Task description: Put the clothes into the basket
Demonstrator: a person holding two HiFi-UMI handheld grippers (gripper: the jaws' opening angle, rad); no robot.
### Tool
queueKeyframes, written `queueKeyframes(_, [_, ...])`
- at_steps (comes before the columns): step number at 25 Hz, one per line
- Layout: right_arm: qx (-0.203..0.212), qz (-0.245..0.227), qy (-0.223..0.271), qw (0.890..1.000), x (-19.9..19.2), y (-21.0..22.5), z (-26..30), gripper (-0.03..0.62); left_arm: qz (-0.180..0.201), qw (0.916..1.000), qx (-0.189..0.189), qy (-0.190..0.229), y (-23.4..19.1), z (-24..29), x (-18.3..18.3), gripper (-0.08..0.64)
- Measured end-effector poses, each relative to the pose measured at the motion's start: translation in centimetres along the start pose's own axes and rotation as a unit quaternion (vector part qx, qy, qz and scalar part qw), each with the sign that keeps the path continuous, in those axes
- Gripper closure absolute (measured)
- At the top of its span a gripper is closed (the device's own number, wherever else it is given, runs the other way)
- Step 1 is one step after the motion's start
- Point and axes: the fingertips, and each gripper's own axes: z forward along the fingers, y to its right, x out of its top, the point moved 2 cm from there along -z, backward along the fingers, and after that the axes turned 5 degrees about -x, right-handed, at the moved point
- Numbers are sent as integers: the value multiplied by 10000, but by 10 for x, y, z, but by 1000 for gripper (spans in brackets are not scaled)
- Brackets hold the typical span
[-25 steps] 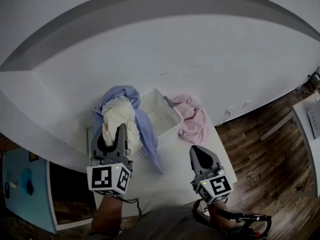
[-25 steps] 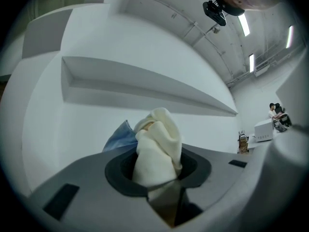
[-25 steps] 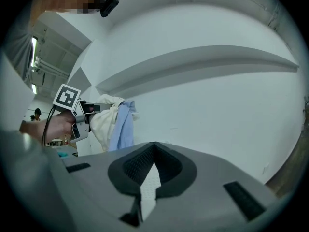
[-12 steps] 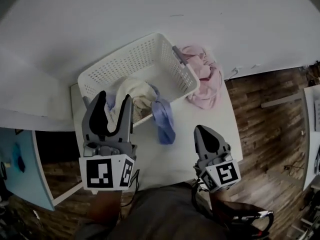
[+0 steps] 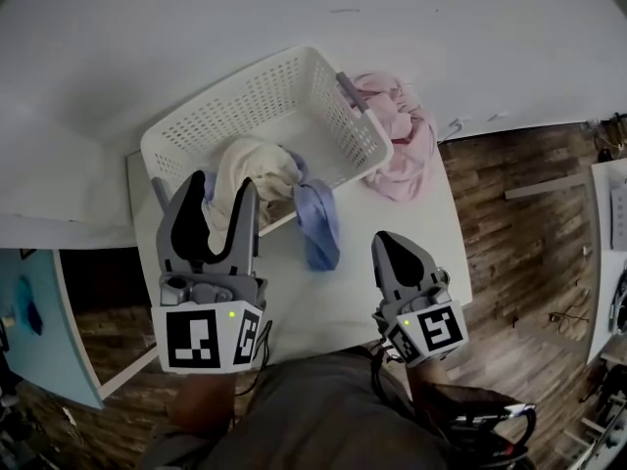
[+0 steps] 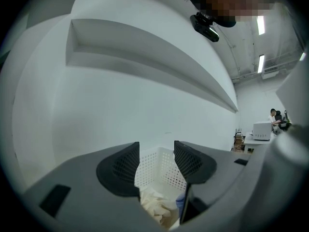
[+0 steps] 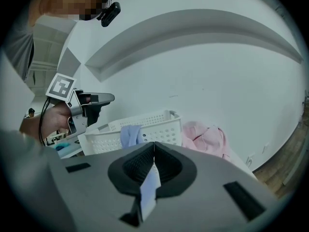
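A white perforated basket point(image 5: 323, 91) point(image 6: 164, 164) point(image 7: 150, 117) stands on the white table point(image 5: 392, 280). A cream garment point(image 5: 251, 164) point(image 6: 155, 206) lies in it, and a blue garment point(image 5: 316, 219) point(image 7: 129, 135) hangs over its near rim onto the table. My left gripper point(image 5: 219, 196) point(image 6: 157, 157) is open just in front of the cream garment; its jaws have just been opening and nothing is between them. A pink garment point(image 5: 400, 141) point(image 7: 206, 137) lies on the table right of the basket. My right gripper point(image 5: 393, 251) point(image 7: 153, 150) is shut, empty, near the table's front.
The table is small; a wooden floor point(image 5: 529, 223) lies to its right and a blue cabinet point(image 5: 39, 333) to its left. A white wall with a curved ledge point(image 7: 193, 28) rises directly behind the basket. A cable socket point(image 5: 453, 125) sits by the pink garment.
The cream and blue garments hung from my shut left gripper above the basket; the jaws have opened and the garments now rest in the basket. Both grippers have come down.
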Motion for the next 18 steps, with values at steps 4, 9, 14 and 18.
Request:
queueKeyframes(4, [88,-56,20,9999,3,-7,5,584,-12,10000,-65,22,3,-1,0,325])
queueKeyframes(9, [187,-108,94,9997,7,-10,2,584,9,10000,-44,66,9,-5,3,325])
queueKeyframes(14, [335,-150,262,9990,18,-6,-8,584,119,9998,114,93,26,-18,10,353])
queueKeyframes(18, [585,-234,359,9974,27,-4,-21,584,229,9987,411,200,44,-37,19,414])
